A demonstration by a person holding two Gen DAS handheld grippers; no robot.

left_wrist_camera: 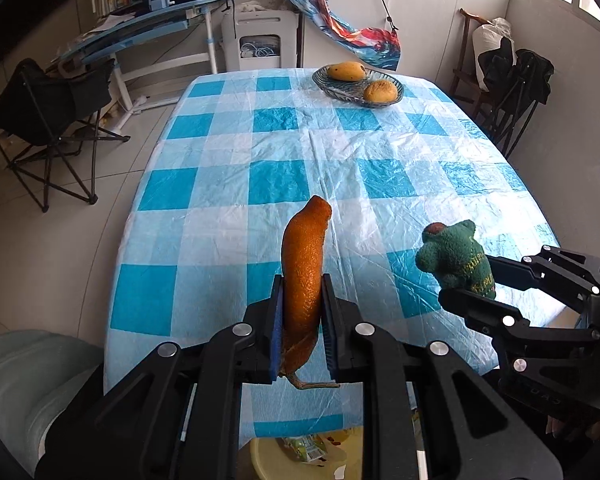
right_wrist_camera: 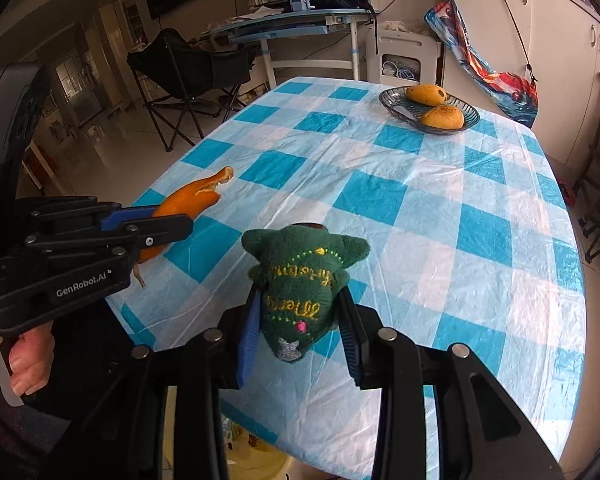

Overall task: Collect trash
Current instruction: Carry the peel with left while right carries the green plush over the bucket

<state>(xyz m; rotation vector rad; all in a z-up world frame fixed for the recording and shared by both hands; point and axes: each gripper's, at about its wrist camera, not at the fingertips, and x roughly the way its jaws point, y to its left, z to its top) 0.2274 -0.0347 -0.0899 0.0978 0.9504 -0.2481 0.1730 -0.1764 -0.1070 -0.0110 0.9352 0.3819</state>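
A tiled room holds one table under a blue-and-white checked plastic cloth (left_wrist_camera: 340, 152), its broad middle bare out to the rounded near edge. At the far right sits one oval glass dish (left_wrist_camera: 358, 87) with two yellow mangoes (left_wrist_camera: 346, 71). Below the near edge stands a yellow plastic basin (left_wrist_camera: 300, 456). The right gripper (right_wrist_camera: 298, 322) is clamped on one green embroidered plush toy (right_wrist_camera: 300, 284). The left gripper (left_wrist_camera: 302, 320) pinches one long orange peel (left_wrist_camera: 304, 264) above the near edge.
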